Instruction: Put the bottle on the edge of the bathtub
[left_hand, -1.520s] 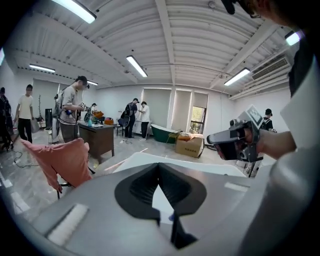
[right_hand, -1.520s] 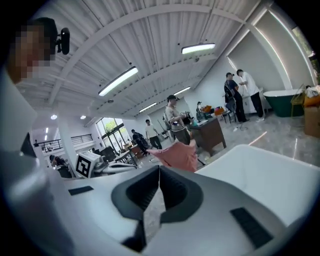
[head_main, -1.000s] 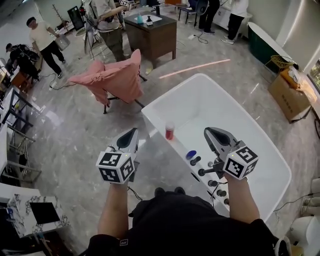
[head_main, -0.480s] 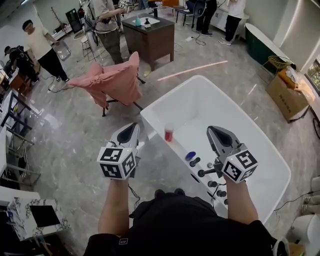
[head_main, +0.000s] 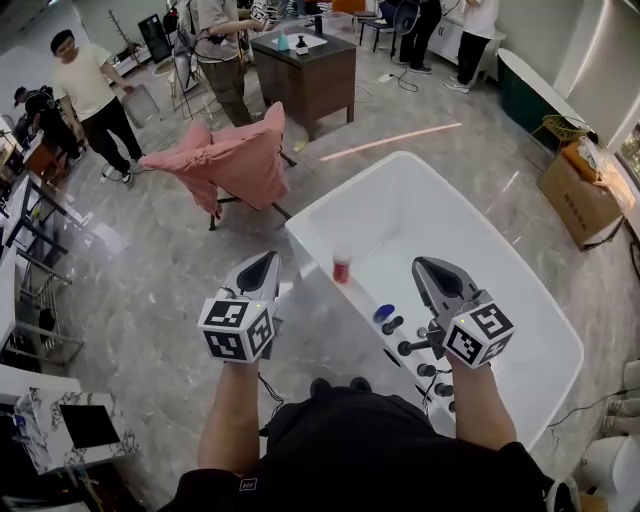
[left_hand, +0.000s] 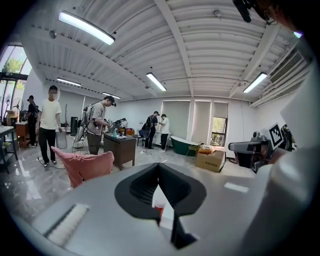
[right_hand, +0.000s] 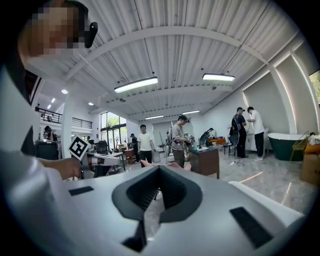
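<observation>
Bottle (head_main: 341, 265) (red, with a pale cap) is standing upright on the bathtub's (head_main: 344, 190) near edge, close to its left corner. We are holding the left claw (head_main: 268, 259) and right claw (head_main: 421, 263) apart from it, both closed and empty.

Tub (head_main: 305, 235) stands on floor (head_main: 150, 270). On its left rim: bottle (head_main: 341, 265) upright, blue disc (head_main: 383, 312), black taps (head_main: 420, 346).
</observation>
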